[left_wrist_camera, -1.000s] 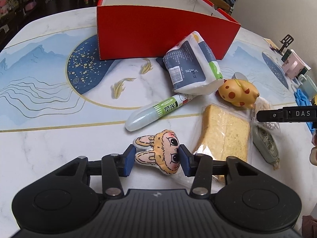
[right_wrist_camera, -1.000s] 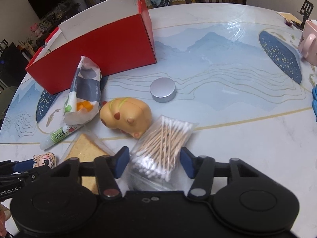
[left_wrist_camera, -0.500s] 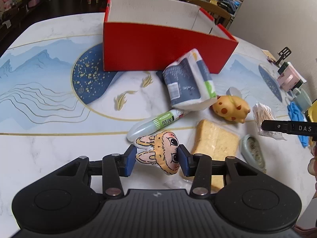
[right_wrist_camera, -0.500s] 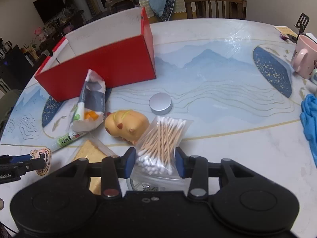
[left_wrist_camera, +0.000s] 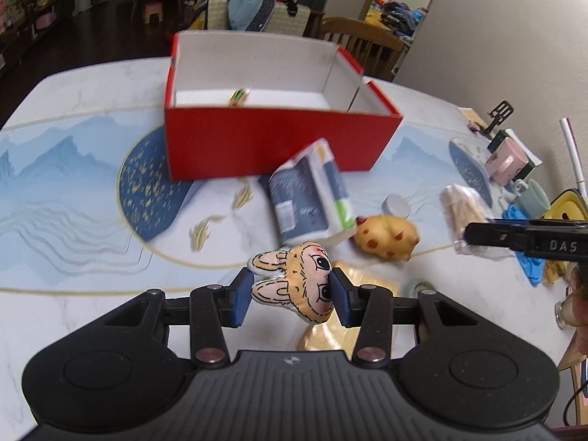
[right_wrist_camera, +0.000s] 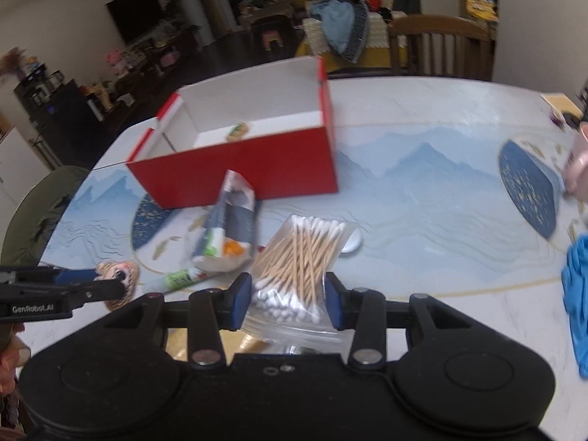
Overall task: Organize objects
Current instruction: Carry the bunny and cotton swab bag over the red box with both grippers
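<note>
My left gripper [left_wrist_camera: 291,296] is shut on a flat plush rabbit toy [left_wrist_camera: 297,283] and holds it above the table. My right gripper [right_wrist_camera: 288,299] is shut on a clear bag of cotton swabs [right_wrist_camera: 299,257], also lifted; it also shows in the left wrist view [left_wrist_camera: 465,217]. The open red box [left_wrist_camera: 272,117] stands at the back of the table with one small item inside [left_wrist_camera: 239,96]. On the table in front of it lie a tissue pack [left_wrist_camera: 310,191], a yellow spotted toy [left_wrist_camera: 386,237], a packaged bread slice [left_wrist_camera: 330,334] and a green-labelled tube [right_wrist_camera: 180,279].
A silver round lid [left_wrist_camera: 395,205] lies beside the yellow toy. A pink mug [left_wrist_camera: 503,161], a teal cup [left_wrist_camera: 529,198] and a blue cloth [right_wrist_camera: 577,294] sit at the table's right edge. A wooden chair [right_wrist_camera: 441,46] stands behind the table.
Both grippers have risen from the table with their loads, the rabbit toy and the swab bag. The right gripper closed on the bag. The box's inside has come into view.
</note>
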`<action>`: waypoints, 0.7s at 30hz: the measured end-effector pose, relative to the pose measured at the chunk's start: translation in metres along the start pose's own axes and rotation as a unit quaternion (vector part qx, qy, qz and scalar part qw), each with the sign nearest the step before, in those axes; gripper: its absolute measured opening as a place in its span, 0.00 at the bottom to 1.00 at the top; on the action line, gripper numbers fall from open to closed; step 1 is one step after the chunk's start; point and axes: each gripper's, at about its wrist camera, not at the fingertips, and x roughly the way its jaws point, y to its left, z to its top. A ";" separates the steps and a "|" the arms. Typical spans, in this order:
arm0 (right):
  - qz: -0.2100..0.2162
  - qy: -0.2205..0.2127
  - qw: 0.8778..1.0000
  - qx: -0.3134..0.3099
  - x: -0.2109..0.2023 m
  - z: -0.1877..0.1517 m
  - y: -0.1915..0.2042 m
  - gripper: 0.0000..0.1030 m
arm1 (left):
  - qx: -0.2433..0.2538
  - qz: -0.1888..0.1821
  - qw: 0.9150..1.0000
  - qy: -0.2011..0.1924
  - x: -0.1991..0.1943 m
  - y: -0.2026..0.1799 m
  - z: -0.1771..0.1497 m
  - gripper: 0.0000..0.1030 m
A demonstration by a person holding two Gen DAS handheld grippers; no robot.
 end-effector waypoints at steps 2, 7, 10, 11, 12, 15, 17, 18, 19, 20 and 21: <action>0.008 0.002 1.000 -0.008 0.000 0.006 0.006 0.40 | 0.009 -0.003 1.000 -0.005 -0.002 -0.005 0.008 0.42; 0.020 -0.005 0.999 -0.034 0.000 0.023 0.021 0.40 | 0.023 -0.012 0.999 -0.023 -0.007 -0.017 0.031 0.42; 0.025 -0.011 0.998 -0.053 0.000 0.035 0.031 0.40 | 0.036 -0.013 0.999 -0.035 -0.009 -0.023 0.045 0.43; 0.025 -0.015 0.998 -0.060 0.000 0.040 0.034 0.40 | 0.041 -0.011 0.998 -0.039 -0.010 -0.025 0.050 0.43; 0.026 -0.018 0.997 -0.066 0.000 0.045 0.037 0.40 | 0.045 -0.010 0.998 -0.043 -0.010 -0.026 0.055 0.42; 0.027 -0.028 0.996 -0.085 0.001 0.059 0.044 0.40 | 0.056 -0.006 0.997 -0.055 -0.012 -0.027 0.071 0.43; 0.024 -0.035 0.994 -0.098 0.002 0.068 0.049 0.40 | 0.062 -0.002 0.996 -0.063 -0.012 -0.027 0.083 0.43; 0.024 -0.038 0.994 -0.104 0.003 0.073 0.051 0.40 | 0.065 0.001 0.996 -0.067 -0.011 -0.027 0.089 0.43; 0.023 -0.042 0.993 -0.110 0.004 0.078 0.053 0.40 | 0.068 0.005 0.995 -0.071 -0.011 -0.027 0.095 0.43; 0.022 -0.046 0.992 -0.116 0.004 0.083 0.055 0.40 | 0.071 0.008 0.995 -0.075 -0.010 -0.027 0.101 0.43; 0.020 -0.049 0.991 -0.120 0.006 0.089 0.057 0.40 | 0.074 0.010 0.994 -0.078 -0.009 -0.027 0.107 0.43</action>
